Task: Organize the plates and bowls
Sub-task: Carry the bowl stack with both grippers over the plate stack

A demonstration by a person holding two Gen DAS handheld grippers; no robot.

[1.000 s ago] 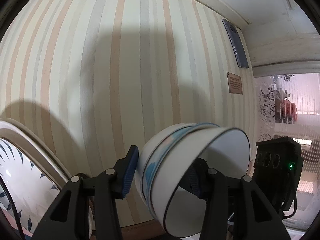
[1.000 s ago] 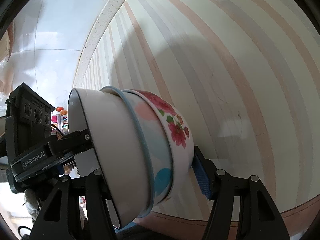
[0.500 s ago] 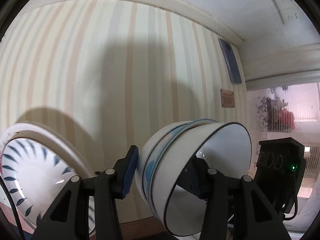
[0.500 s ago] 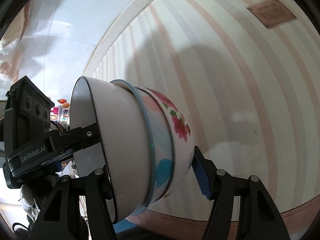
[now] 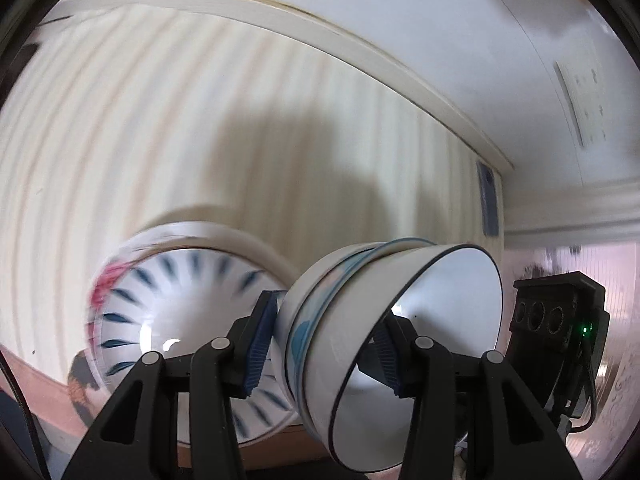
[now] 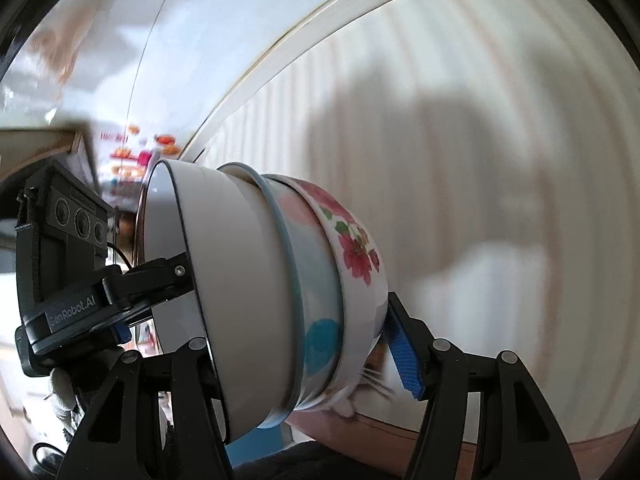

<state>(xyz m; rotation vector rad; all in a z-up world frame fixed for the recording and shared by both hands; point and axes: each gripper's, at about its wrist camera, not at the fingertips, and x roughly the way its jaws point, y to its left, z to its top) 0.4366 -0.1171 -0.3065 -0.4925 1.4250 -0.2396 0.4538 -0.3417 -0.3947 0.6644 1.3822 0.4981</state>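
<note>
a nested stack of bowls (image 5: 384, 320) is held sideways between both claws, its open mouth turned toward 3 o'clock in the left wrist view. the left claw (image 5: 324, 344) is clamped on the stack: one blue-padded finger is pressed against the outer base at 9 o'clock, the other is reached inside the white, dark-rimmed inner bowl. in the right wrist view the same stack of bowls (image 6: 276, 292) is seen from the other side, mouth toward 9 o'clock, and three layers can be told (a white bowl, a blue-rimmed bowl with a teal spot, and an outermost one with pink flowers). the right claw (image 6: 308, 352) is also closed on the stack, with a blue pad (image 6: 404, 356) against the flowered base at 3 o'clock and the other finger hidden behind the white bowl. the left gripper's body (image 6: 68, 264) is visible at 9 o'clock, its finger reaching into the bowl's mouth.

behind the stack in the left wrist view, at 8 o'clock, a blurred plate (image 5: 168, 320) with dark blue leaf marks is seen tilted in front of a striped wall (image 5: 200, 120). whether it is touching the wall cannot be told.
</note>
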